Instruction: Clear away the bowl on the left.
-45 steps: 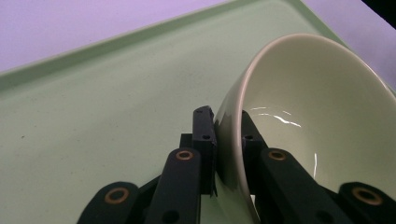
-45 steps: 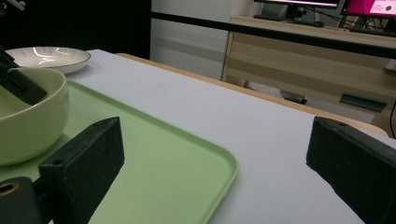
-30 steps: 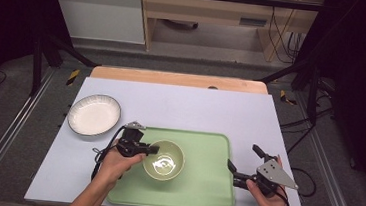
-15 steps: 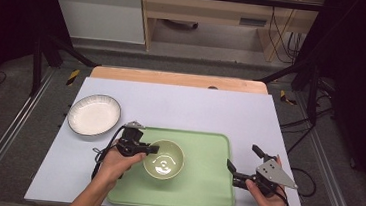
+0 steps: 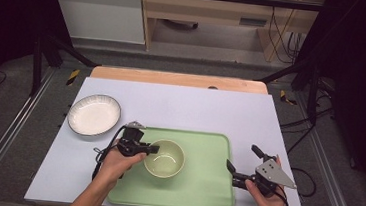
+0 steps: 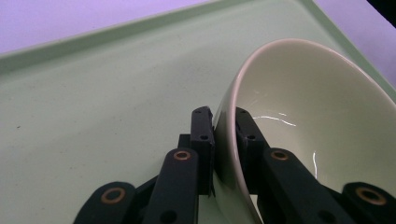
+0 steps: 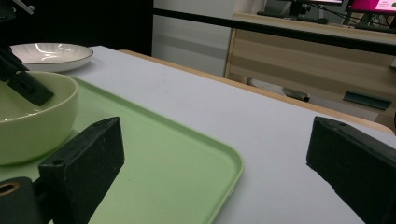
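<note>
Left gripper (image 5: 148, 149) pinching the left rim of the pale green bowl (image 5: 165, 157), which sits left of centre on the green tray (image 5: 203, 195); right gripper (image 5: 242, 164) spread wide, empty; bowl likely rigid, glazed, slippery, breakable; rim grip suits.

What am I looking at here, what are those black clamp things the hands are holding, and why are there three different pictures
A person sits at a table holding a hand-held two-jaw clamp in each hand. One picture is from a camera overhead; the other two come from small cameras riding on each clamp, looking along its black jaws. On the table lie a green tray and, off to the side, a white plate. A pale green bowl sits on the tray. The left gripper is pinching the bowl's rim, one jaw inside and one outside. The right gripper is open and holds nothing, at the tray's edge.
</note>
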`<state>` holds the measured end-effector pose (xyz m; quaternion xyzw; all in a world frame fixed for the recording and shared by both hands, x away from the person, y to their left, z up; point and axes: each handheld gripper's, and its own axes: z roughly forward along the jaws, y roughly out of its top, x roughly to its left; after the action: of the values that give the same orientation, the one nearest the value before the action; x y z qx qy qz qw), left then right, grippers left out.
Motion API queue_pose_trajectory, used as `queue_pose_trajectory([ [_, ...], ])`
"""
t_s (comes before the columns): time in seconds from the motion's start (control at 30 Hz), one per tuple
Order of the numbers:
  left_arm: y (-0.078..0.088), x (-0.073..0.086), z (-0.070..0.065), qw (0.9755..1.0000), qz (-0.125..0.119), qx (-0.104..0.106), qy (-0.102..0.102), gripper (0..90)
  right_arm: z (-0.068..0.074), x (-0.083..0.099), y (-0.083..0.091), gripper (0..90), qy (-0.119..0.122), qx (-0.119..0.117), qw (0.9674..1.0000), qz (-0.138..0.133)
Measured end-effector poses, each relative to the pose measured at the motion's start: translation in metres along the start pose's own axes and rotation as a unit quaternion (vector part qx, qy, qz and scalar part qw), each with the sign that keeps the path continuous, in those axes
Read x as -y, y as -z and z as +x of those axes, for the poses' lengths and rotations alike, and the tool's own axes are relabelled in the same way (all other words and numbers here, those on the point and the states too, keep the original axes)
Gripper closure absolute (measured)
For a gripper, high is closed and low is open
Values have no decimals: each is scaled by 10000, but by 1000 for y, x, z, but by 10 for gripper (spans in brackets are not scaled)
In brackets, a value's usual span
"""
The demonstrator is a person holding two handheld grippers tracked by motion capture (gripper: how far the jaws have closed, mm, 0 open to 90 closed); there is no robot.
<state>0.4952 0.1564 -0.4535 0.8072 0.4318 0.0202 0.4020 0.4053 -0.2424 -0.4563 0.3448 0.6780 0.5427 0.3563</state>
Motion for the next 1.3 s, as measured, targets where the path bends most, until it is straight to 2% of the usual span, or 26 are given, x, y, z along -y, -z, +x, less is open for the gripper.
queue_pose_trajectory([
  [0.3, 0, 0, -1, 9999, -10, 11, -103, 773, 1, 0, -1, 42, 9, -36, 10000, 21],
  [0.47, 1, -2, -5, 9998, -139, 33, -169, 707, 1, 0, -1, 42, 7, -37, 10000, 19],
  [0.57, 6, -6, -8, 9992, -227, -51, -316, 598, 1, 0, -1, 42, 6, -36, 10000, 19],
  [0.6, 9, -8, -10, 9987, -268, -117, -413, 576, 1, 0, -1, 41, 16, -35, 10000, 11],
  [0.7, 12, -10, -10, 9979, -327, -200, -516, 515, 1, 0, -1, 41, 5, -40, 10000, 19],
  [0.77, 12, -10, -10, 9976, -354, -205, -558, 497, 1, 0, -1, 41, 18, -40, 10000, 15],
  [0.87, 15, -12, -11, 9960, -419, -243, -753, 418, 1, 0, -1, 40, 13, -46, 10000, 24],
  [0.97, 16, -13, -11, 9951, -485, -261, -822, 354, 1, 0, -1, 40, 10, -46, 10000, 22],
  [1.07, 17, -14, -11, 9934, -656, -182, -925, 305, 1, 0, -1, 40, 17, -54, 10000, 21],
  [1.3, 21, -15, -12, 9901, -832, 22, -1128, 186, 1, 0, -1, 39, 4, -53, 10000, 22],
])
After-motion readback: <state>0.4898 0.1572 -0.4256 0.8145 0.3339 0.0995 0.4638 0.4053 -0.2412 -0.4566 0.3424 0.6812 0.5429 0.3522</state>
